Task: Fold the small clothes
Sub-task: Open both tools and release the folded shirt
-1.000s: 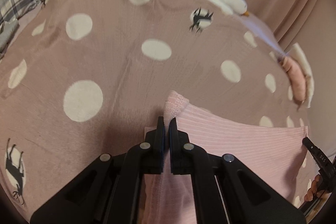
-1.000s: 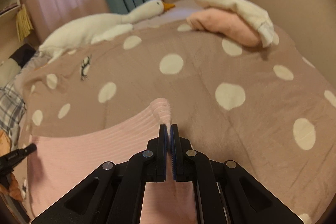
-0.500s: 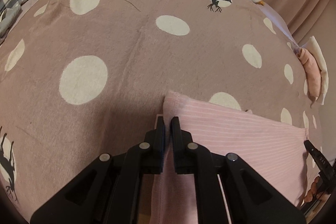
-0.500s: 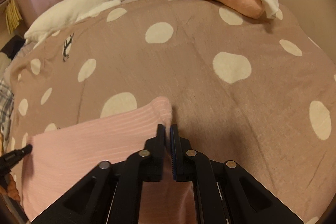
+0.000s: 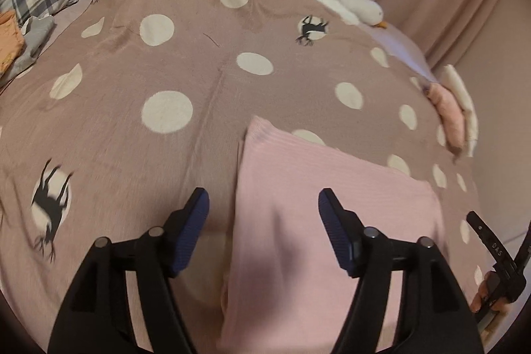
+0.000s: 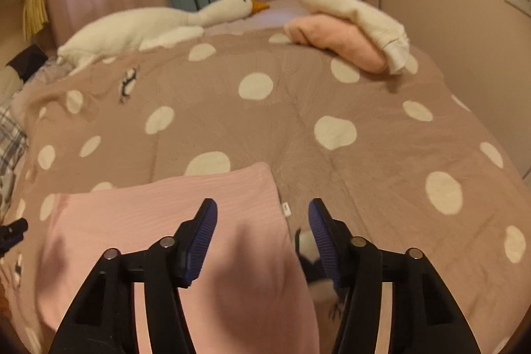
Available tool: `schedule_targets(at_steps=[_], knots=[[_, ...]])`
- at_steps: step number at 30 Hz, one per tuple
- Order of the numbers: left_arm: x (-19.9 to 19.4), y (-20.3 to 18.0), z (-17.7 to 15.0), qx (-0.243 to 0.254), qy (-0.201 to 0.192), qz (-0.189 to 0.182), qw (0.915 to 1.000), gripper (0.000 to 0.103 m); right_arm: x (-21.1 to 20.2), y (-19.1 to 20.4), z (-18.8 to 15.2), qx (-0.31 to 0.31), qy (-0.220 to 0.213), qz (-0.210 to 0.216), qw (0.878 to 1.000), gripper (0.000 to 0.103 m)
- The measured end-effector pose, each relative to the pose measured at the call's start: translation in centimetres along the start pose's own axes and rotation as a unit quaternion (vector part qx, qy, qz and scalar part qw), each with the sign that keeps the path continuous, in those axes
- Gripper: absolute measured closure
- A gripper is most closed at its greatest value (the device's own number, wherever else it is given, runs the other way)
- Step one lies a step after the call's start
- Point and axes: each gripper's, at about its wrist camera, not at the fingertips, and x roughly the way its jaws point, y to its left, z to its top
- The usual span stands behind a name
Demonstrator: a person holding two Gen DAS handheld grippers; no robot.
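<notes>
The pink ribbed garment (image 5: 335, 204) is laid flat on the dotted bedspread (image 5: 166, 62), long axis running between both grippers. The left gripper (image 5: 262, 201) and right gripper (image 6: 262, 211) have just been opened; fingers stand apart above its far corners, nothing clamped. One garment, two grippers, both equally near.

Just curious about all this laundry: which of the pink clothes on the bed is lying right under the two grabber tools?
The ribbed pink garment, spread flat at the bed's near edge. The other pink piece is bundled under a cream garment at the far corner.
</notes>
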Motion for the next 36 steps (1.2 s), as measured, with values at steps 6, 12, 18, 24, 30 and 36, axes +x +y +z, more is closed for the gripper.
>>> schedule_targets(at_steps=[6,12,18,24,30,36], knots=[[-2.9,-0.1,-4.1,0.002,-0.004,-0.002,1.0000,0.025,-3.8,0.2,-2.6,0.000,-0.010,0.004,1.000,0.033],[-2.6,0.0,-7.9,0.002,0.015,0.004,0.9999,0.022,-5.4,-0.5,-6.2,0.032,0.000,0.013,0.999,0.029],[-0.3,0.8,-10.7,-0.038,0.055,-0.007,0.9978,0.024,-4.4,-1.5,-9.4,0.059,0.035,0.007,0.998,0.029],[0.6,0.8,-11.4,-0.047,0.058,-0.007,0.9972,0.024,-3.1,-2.6,-11.6,0.083,0.063,0.014,0.994,0.029],[1.2,0.1,-11.2,-0.037,0.051,0.006,0.9980,0.024,-1.8,-3.0,-12.6,0.112,0.085,0.066,0.988,0.029],[2.0,0.2,-10.7,-0.038,0.050,0.001,0.9980,0.024,-0.6,-2.9,-12.6,0.135,0.086,0.102,0.982,0.029]])
